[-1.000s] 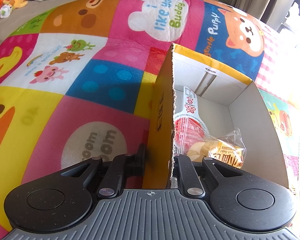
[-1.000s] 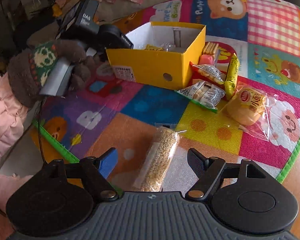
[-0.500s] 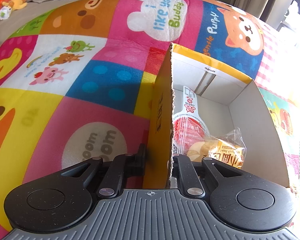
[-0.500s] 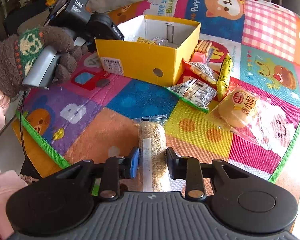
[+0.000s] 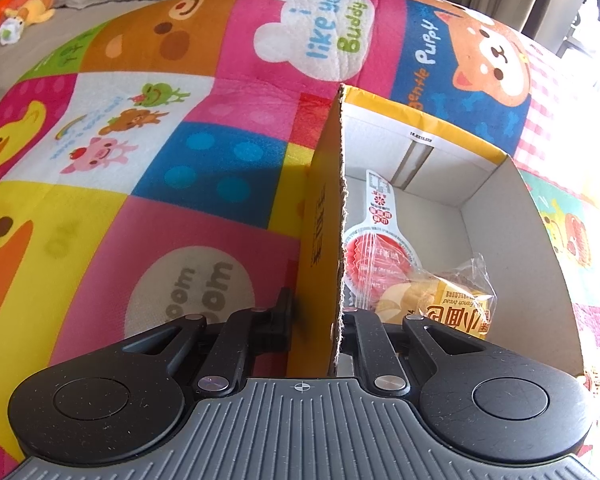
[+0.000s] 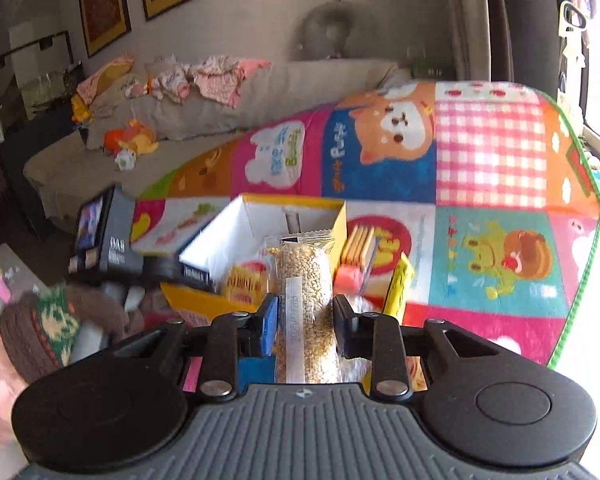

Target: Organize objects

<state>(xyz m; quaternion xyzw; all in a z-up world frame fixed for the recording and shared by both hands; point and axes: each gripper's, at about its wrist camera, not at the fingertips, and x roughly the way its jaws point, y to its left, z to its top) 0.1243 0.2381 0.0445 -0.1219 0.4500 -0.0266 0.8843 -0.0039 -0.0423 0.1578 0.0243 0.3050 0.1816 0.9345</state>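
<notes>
My left gripper point(image 5: 318, 320) is shut on the near wall of the yellow cardboard box point(image 5: 324, 216), one finger outside and one inside. In the box lie a red-and-white sealed snack cup point(image 5: 376, 252) and a wrapped bread bun point(image 5: 456, 304). My right gripper point(image 6: 305, 320) is shut on a clear packet of grain point(image 6: 305, 304) and holds it in the air, pointing at the yellow box point(image 6: 204, 304) ahead. A bun pack point(image 6: 246, 280) shows inside that box.
The colourful play mat point(image 6: 492, 160) carries loose snacks right of the box: a biscuit pack point(image 6: 358, 244), a pink item point(image 6: 346, 280), a yellow stick pack point(image 6: 398, 284). A black carton point(image 6: 108, 236) and a knitted glove point(image 6: 44, 328) are at the left. A sofa point(image 6: 260, 92) stands behind.
My right gripper closed on the grain packet, lifted it off the mat and carried it toward the box. My left gripper has kept its hold on the box wall.
</notes>
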